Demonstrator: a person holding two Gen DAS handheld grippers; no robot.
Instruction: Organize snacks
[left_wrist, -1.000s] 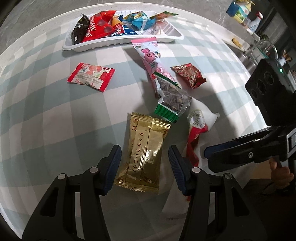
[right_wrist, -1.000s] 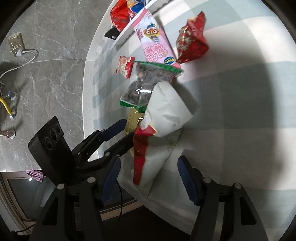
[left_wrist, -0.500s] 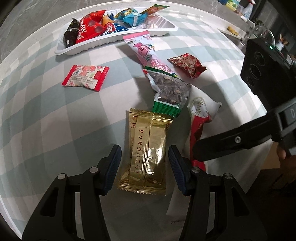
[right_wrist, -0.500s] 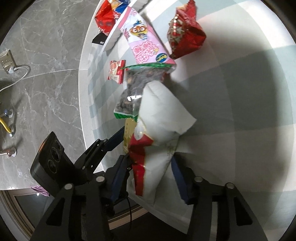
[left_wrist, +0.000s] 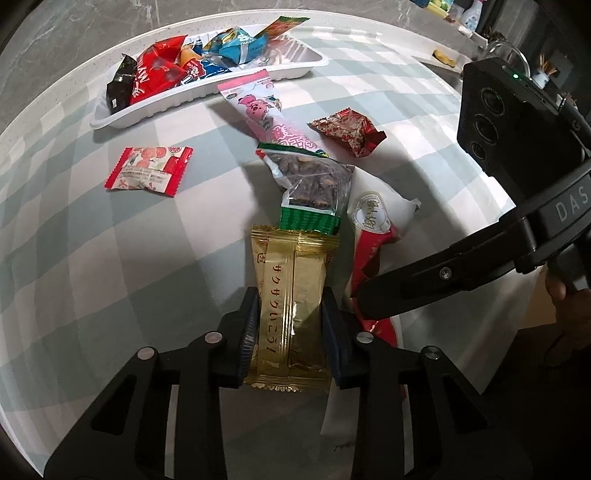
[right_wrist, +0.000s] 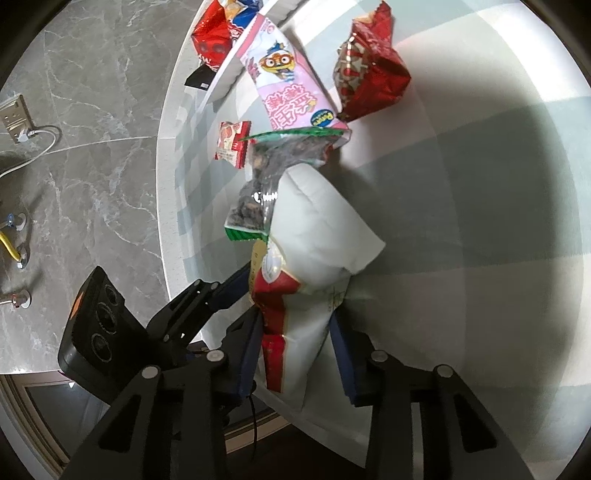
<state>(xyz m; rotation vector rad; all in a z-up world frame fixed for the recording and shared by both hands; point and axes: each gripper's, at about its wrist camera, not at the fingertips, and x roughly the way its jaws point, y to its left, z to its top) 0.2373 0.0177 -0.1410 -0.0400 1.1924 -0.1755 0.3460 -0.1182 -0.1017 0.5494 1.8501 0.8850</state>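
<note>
My left gripper (left_wrist: 291, 332) is shut on a gold snack packet (left_wrist: 291, 295) lying on the checked tablecloth. My right gripper (right_wrist: 297, 350) is shut on a white-and-red snack bag (right_wrist: 314, 266), also seen in the left wrist view (left_wrist: 373, 229). A clear bag of dark nuts with green edges (left_wrist: 310, 184) lies just beyond both, with a long pink packet (left_wrist: 269, 114) behind it. A dark red foil packet (left_wrist: 349, 131) and a small red-and-white packet (left_wrist: 147, 170) lie loose. A white tray (left_wrist: 155, 107) at the far side holds several snacks.
The round table edge (right_wrist: 166, 206) runs close to both grippers, with grey marble floor (right_wrist: 92, 147) beyond. The right gripper's camera body (left_wrist: 502, 122) stands at the right of the left wrist view. Bottles and clutter (left_wrist: 469, 18) sit far back right.
Both grippers have closed: the left jaws came in onto the gold packet, the right jaws onto the white-and-red bag. Both moved slightly forward over their packets.
</note>
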